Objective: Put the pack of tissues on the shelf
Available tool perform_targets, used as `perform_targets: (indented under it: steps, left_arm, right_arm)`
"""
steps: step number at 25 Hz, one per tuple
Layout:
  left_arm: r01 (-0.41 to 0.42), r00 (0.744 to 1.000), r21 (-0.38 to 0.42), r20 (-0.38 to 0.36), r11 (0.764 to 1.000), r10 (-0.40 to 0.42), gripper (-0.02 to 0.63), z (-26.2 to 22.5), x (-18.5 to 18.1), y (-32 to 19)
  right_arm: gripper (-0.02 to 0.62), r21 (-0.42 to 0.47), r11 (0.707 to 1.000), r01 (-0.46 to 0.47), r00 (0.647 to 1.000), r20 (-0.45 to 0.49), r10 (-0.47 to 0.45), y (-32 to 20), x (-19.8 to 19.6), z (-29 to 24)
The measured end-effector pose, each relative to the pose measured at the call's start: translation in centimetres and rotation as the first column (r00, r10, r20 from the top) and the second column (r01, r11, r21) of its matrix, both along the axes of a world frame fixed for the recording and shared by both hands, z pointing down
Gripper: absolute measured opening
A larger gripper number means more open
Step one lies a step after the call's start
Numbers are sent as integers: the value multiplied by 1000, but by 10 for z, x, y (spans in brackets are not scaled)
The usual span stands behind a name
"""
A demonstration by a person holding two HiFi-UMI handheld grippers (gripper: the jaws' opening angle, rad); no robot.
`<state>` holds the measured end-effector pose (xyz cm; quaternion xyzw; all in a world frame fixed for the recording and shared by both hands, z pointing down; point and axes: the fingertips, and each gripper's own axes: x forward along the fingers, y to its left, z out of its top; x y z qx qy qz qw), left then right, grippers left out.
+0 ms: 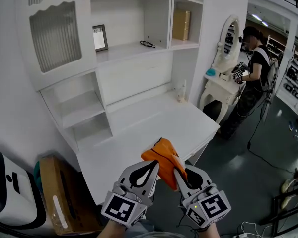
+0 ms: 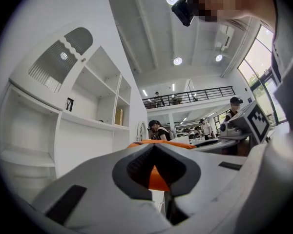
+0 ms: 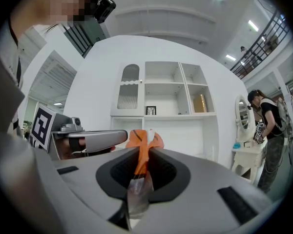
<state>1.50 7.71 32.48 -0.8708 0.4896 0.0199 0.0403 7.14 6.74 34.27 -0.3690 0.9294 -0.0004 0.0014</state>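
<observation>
- Right gripper (image 1: 183, 175) pinches the pack of tissues (image 1: 164, 158) by its clear wrapper edge; jaws nearly together, orange wrap + plastic caught btwn them.
- Left gripper (image 1: 150, 167) is also closed, jaws pressed on the pack's other side, w/ orange showing in the gap. Both grippers point level, side by side.
- Pack of tissues is orange & crumpled, held in the air over the desk's near edge, well short of the shelves.
- Shelf unit (image 1: 139, 48) is white & tall, w/ open cubbies, 2 ribbed-glass doors at left and smaller open shelves lower left.
- Desk (image 1: 154, 128) is white w/ a bare top; a small pale item stands near its back right corner, too small to ID.
- Vanity (image 1: 223, 90) w/ oval mirror stands right of the desk; a person (image 1: 251, 78) in dark clothes stands at it.
- Cardboard box (image 1: 59, 197) sits on the floor left of the desk.
- Tan box (image 1: 181, 25) stands in an upper right cubby.
- Picture frame (image 1: 100, 37) stands on the mid shelf, w/ glasses (image 1: 148, 44) lying to its right.
</observation>
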Motion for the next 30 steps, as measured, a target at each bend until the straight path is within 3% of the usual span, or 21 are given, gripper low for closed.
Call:
perform_targets:
  steps: [18,22,26,30]
  left_arm:
    - [-54,999,12,-5,998,54,31,0,-70,-69]
    - [-78,997,6,-11,997,78,31,-1,-79,-79]
    - [-89,996,60,-20,994,91,31,1,-90,-95]
    - [-111,993,25,-44,994,112,31,7,-89,-102]
  right_arm:
    - [48,3,999,-40,999,-5,40,-62,-73,-2]
    - [48,6,998,-66,998,-7,66,-71,-81,-3]
    - [48,7,996,-91,996,-26,91,-81,-86,-1]
    - [46,-1,994,-112,993,-39,112,-87,-85,2]
